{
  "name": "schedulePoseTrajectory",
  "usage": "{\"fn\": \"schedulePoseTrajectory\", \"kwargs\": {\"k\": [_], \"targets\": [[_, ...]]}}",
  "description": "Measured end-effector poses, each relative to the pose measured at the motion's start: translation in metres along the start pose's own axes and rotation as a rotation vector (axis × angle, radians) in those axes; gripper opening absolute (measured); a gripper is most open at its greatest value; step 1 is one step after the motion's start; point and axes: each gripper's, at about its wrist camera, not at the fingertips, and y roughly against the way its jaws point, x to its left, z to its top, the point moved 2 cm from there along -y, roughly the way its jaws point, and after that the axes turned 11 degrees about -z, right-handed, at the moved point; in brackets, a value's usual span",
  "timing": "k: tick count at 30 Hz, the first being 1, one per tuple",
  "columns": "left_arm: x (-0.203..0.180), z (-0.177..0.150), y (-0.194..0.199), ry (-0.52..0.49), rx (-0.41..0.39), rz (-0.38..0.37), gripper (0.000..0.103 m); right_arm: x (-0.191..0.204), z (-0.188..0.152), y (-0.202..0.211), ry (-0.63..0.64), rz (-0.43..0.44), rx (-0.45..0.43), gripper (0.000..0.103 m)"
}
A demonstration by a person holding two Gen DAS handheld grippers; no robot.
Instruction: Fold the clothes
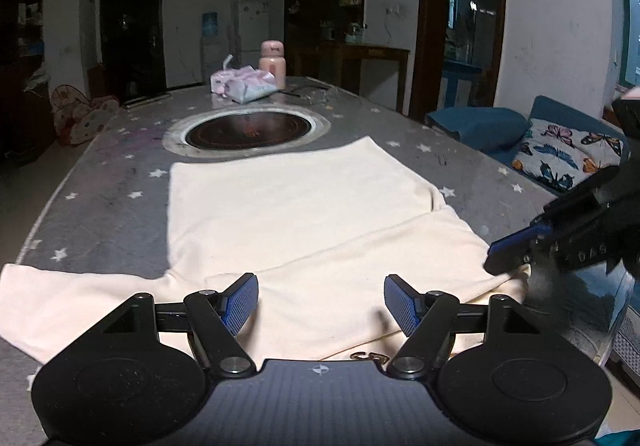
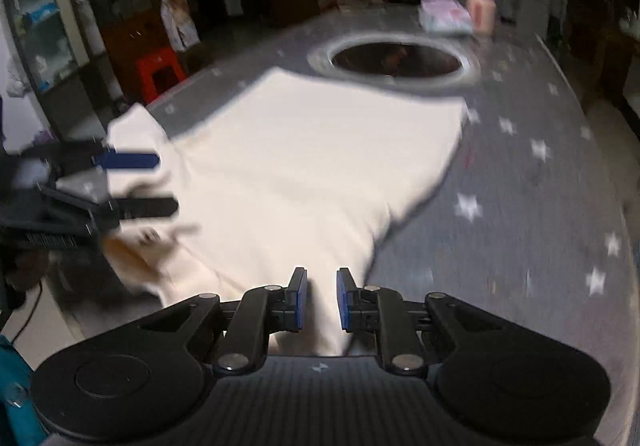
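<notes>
Two grippers work one cream shirt spread flat on the grey star-print table, its far hem just short of the round dark inset. Left gripper hovers over the near part of the shirt, jaws spread wide, nothing between them. Right gripper sits at the near right sleeve, jaws narrowly apart with cream cloth showing in the gap; pads don't look pressed on it. Step looks like an early sleeve fold: right sleeve seems laid inward, left sleeve lies out flat. Next move likely needs a firm pinch on a sleeve edge, then a carry across the body. Right view is motion-blurred; collar area is hidden behind the gripper bodies; shirt's near edge is cut off.
</notes>
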Motion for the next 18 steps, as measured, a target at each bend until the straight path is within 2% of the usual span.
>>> {"fn": "schedulePoseTrajectory", "kwargs": {"k": [4,9,14,18], "targets": [[0.003,-0.001,-0.007,0.011,0.021,-0.005,0.071,-0.005,0.009,0.007,-0.014,-0.003,-0.033,0.015],[0.010,0.000,-0.011,0.041,0.020,0.011,0.071,-0.007,0.037,0.004,-0.016,0.011,-0.102,0.015],[0.024,-0.003,-0.016,0.063,0.040,0.044,0.070,-0.005,0.044,-0.024,-0.028,0.014,-0.079,0.014],[0.026,-0.003,-0.009,0.064,0.020,0.033,0.070,-0.006,0.040,-0.029,-0.038,0.001,-0.064,0.014]]}}
